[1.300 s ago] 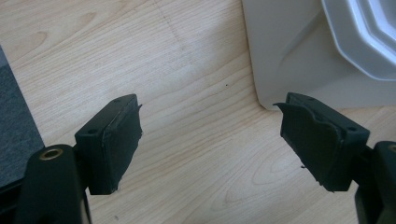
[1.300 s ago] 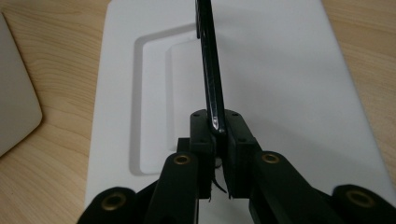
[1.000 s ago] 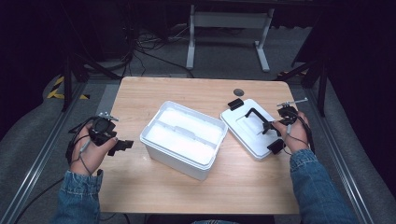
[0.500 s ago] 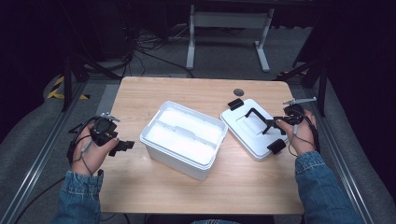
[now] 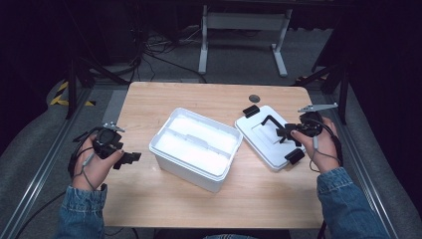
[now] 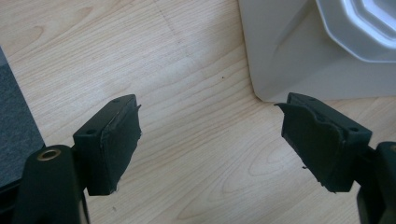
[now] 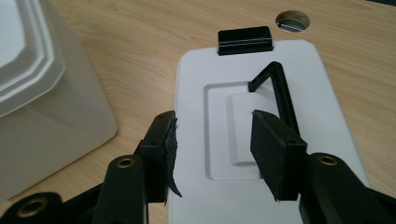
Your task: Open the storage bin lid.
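The right gripper (image 5: 284,133) is held over the lid (image 5: 271,142) with its jaws parted and nothing between them, at about 3 o'clock on the table (image 5: 149,99). The placement suggests that the lid, lying flat beside the box (image 5: 195,148), is about to be grasped, probably by its raised middle or the black handle (image 5: 271,121). The left gripper (image 5: 130,158) is kept at about 9 o'clock, jaws wide apart and empty, just beside the box's near corner, perhaps so that the box can be steadied.

The box is set open at the table's centre, the lid to its 3 o'clock, the two close together but not visibly touching.

In the right gripper view, the lid's recessed panel (image 7: 233,135), the tilted-up handle and the black latch (image 7: 244,39) at 12 o'clock are made plain, with a round hole (image 7: 293,21) in the table beyond; the high view gives these only small. The left gripper view shows bare wood between the jaws and the box's wall (image 6: 299,56) at 1 o'clock. Only the high view gives the whole layout and both hands.
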The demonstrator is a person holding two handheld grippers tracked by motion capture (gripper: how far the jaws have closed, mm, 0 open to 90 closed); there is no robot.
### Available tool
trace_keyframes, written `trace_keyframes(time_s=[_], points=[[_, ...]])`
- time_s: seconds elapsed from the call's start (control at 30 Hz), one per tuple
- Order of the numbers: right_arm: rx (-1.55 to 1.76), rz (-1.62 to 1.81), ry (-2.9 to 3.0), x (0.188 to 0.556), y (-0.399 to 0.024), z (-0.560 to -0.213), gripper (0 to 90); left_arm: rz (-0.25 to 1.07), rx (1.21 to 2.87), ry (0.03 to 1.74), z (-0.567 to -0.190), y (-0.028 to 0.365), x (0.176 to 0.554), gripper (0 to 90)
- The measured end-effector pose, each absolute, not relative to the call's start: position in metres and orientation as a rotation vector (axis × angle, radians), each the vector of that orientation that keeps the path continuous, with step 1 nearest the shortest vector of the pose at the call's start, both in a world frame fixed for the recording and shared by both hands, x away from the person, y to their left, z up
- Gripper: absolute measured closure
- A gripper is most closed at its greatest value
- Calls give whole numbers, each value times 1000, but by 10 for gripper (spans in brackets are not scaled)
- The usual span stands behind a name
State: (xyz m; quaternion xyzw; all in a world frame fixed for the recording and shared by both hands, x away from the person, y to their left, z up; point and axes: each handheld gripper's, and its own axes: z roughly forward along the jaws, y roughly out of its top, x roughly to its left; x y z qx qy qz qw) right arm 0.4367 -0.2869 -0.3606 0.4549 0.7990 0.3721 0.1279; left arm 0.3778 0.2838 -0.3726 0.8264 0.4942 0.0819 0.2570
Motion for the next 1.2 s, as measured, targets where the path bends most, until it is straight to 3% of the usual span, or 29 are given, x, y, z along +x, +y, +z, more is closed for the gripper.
trace_keyframes(time_s=[0.63, 1.2], points=[[1194, 1155, 2454, 391, -260, -353, 498, 215, 2260, 1321, -373, 284, 375, 201], [1128, 1250, 2505, 366, -250, -371, 488, 220, 2269, 1313, -373, 283, 375, 196]])
